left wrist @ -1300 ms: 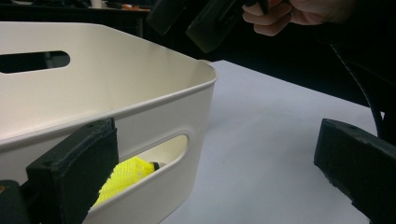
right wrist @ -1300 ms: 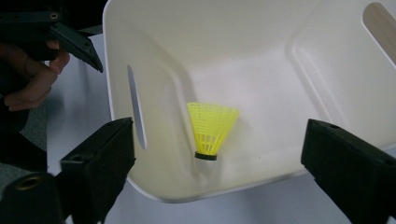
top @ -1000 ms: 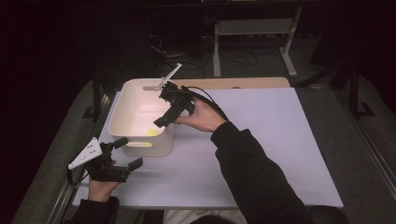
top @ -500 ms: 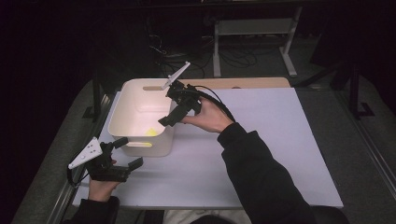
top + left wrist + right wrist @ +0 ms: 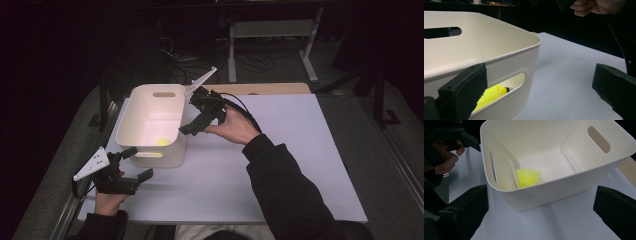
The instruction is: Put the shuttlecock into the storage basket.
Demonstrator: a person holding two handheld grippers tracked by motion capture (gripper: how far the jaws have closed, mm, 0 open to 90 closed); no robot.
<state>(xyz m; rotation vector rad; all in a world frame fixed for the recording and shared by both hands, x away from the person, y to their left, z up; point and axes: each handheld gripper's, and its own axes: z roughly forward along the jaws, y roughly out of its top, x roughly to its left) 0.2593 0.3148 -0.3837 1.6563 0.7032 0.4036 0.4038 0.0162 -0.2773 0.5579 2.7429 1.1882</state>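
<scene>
One smooth white plastic bin (image 5: 554, 170) holds one yellow mesh shuttlecock (image 5: 527, 177) ahead of the right gripper (image 5: 200, 112); both grippers' fingers gape wide, empty, the left gripper (image 5: 131, 162) included.

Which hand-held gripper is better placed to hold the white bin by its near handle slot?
Left. The left hand-held gripper hangs open just before the white bin at its near slot; the right hand-held gripper is raised beside the bin's right wall.

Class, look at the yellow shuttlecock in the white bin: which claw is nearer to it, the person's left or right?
Left, narrowly. The left claw sits just outside the bin's near wall, where the shuttlecock lies. The right claw hangs beside the bin's right rim.
</scene>
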